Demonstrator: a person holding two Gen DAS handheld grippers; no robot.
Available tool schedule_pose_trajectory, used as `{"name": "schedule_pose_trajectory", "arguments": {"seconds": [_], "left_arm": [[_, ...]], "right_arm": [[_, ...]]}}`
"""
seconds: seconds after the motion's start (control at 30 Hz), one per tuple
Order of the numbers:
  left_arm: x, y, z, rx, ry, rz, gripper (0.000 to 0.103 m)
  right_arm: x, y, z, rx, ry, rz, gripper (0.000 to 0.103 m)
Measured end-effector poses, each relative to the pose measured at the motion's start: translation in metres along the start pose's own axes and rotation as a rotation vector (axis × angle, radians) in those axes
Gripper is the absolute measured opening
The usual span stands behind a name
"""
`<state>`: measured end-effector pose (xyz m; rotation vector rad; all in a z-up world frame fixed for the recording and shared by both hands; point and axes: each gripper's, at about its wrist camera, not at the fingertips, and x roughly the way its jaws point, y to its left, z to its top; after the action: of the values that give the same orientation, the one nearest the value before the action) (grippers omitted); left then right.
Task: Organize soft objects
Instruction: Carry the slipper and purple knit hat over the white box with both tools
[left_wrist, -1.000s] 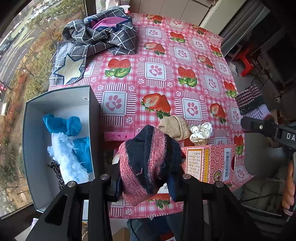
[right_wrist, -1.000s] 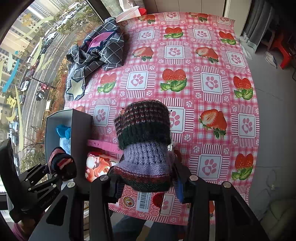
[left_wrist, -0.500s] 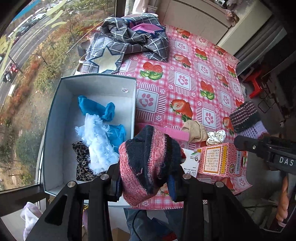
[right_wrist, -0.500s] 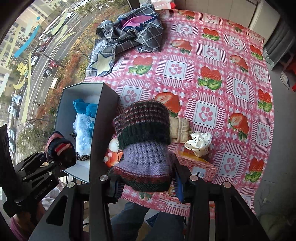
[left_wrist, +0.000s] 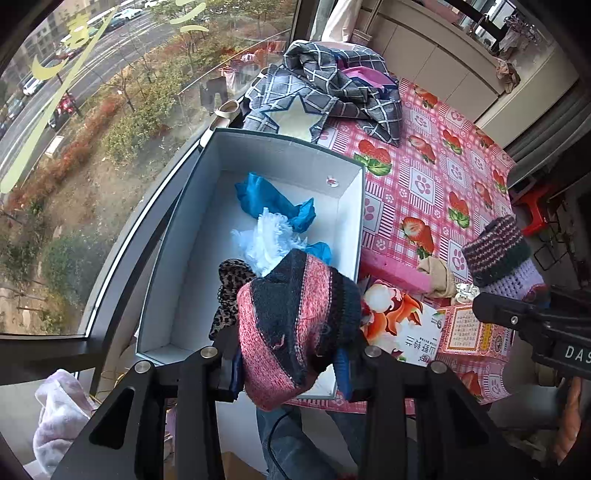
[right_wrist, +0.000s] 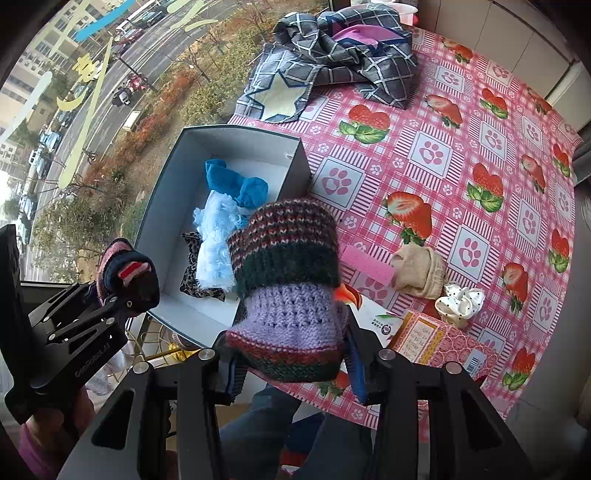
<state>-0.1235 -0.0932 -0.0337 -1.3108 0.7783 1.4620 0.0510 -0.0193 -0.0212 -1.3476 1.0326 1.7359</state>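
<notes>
My left gripper (left_wrist: 291, 363) is shut on a pink and navy knitted piece (left_wrist: 295, 314), held above the near end of the open grey box (left_wrist: 284, 147). It also shows in the right wrist view (right_wrist: 125, 273). My right gripper (right_wrist: 291, 363) is shut on a lilac and dark striped knitted piece (right_wrist: 286, 280), held above the table beside the box (right_wrist: 295, 147). The box holds a blue cloth (left_wrist: 269, 201), a white fluffy piece (left_wrist: 269, 240) and a leopard-print piece (left_wrist: 231, 284).
A beige sock (right_wrist: 419, 271) and a white dotted scrunchie (right_wrist: 460, 301) lie on the strawberry tablecloth (right_wrist: 436, 155). A pink paper box (right_wrist: 443, 341) and a printed card (left_wrist: 402, 325) lie near the front edge. A checked garment (right_wrist: 332, 55) lies at the far end by the window.
Both grippers have moved left towards the box with their knitted pieces still held. The left one now hangs over the box's near end.
</notes>
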Motion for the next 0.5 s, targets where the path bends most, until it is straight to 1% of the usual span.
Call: {"name": "schedule_pose_trajectory", "arguments": {"seconds": [0.27,0.5], "left_arm": [[0.0,0.027,-0.007,-0.052,-0.002,0.011,0.041],[-0.001,0.042,-0.01,-0.071,-0.004,0.006,0.041]], "right_arm": [[0.01,0.032,0.004,-0.065,0.023,-0.006,0.045],[0.014,0.051,0.007,-0.099,0.034,-0.017,0.045]]}}
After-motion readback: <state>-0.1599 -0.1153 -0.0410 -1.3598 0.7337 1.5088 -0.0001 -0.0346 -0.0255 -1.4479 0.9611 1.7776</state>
